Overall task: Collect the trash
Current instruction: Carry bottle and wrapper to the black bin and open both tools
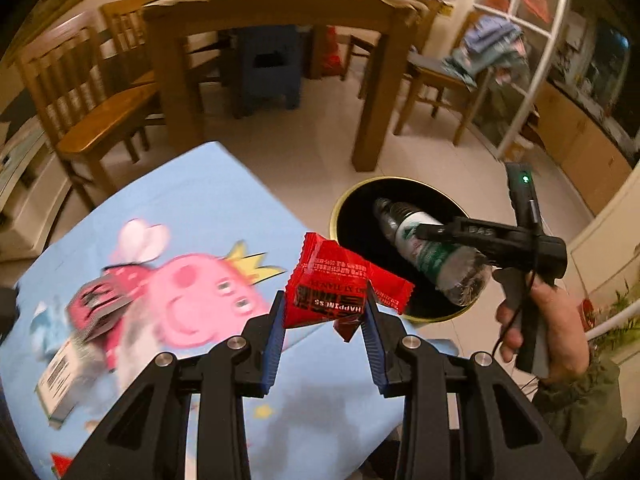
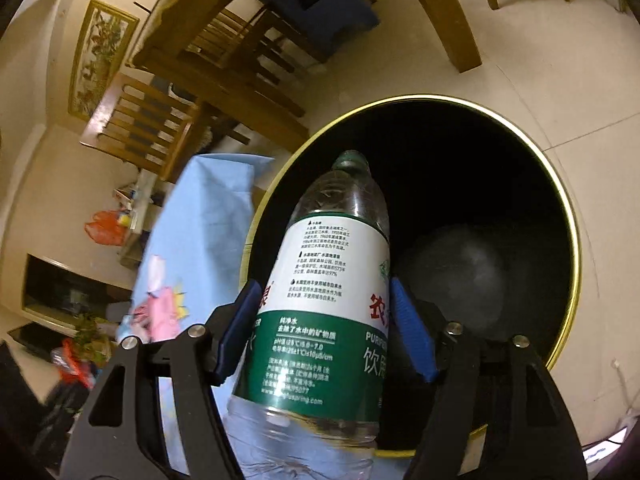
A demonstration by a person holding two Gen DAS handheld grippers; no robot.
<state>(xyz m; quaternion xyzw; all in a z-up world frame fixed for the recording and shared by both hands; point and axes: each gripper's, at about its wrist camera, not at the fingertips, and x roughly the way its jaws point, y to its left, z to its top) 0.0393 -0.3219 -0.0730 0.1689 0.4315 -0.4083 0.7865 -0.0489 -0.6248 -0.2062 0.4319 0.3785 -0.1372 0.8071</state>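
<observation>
My left gripper (image 1: 324, 312) is shut on a red snack wrapper (image 1: 332, 280), held above the blue cartoon tablecloth's (image 1: 200, 200) corner beside the bin. The bin (image 1: 340, 208) is round and black with a gold rim and stands on the floor to the right of the table. In the right wrist view a clear water bottle (image 2: 320, 280) with a green and white label lies neck-first over the bin (image 2: 560, 200). My right gripper (image 2: 326, 292) stands open around it, its blue pads (image 2: 412, 332) just off the label. The left wrist view shows that bottle (image 1: 416, 240) above the bin's mouth.
A red pack (image 1: 96, 308) and a white barcoded box (image 1: 60, 376) lie on the tablecloth at the left. A person's hand (image 1: 552, 320) holds the right gripper's handle. A wooden dining table (image 1: 280, 8) and chairs (image 1: 88, 112) stand behind on the tiled floor.
</observation>
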